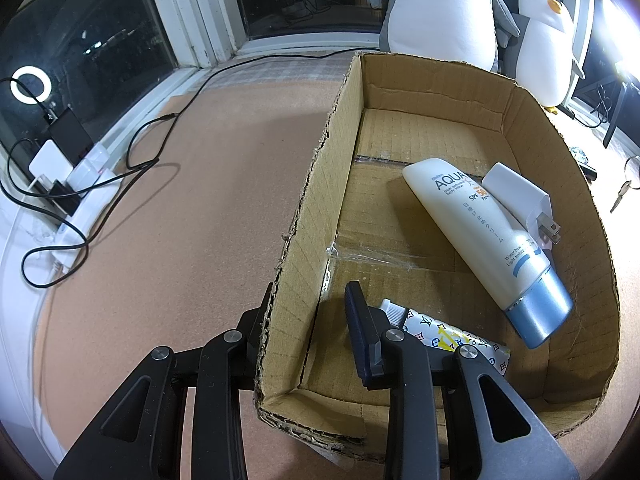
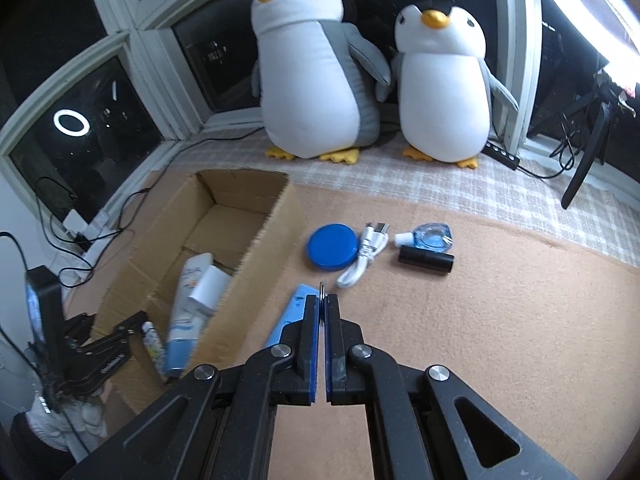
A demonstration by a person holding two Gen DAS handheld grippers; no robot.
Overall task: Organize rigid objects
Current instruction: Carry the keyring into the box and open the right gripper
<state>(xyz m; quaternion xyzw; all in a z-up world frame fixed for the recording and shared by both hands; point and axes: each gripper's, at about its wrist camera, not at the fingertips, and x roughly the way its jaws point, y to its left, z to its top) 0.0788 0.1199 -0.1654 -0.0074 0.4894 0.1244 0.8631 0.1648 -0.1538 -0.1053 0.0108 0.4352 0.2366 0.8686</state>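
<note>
The left gripper (image 1: 308,312) pinches the cardboard box (image 1: 308,184) wall, steadying it — the right gripper (image 2: 322,304), at lower centre, clenches a thin metal ring (image 2: 322,294) for boxing.

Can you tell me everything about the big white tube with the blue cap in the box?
The sunscreen tube is white plastic with a shiny light-blue cap and blue lettering, including "AQUA", plus Japanese characters. It lies flat on the floor of the open cardboard box, slanted, with its cap towards the near end and its flat crimped end towards the far end. A white plug adapter with metal prongs leans against its side. No claw touches it.
</note>
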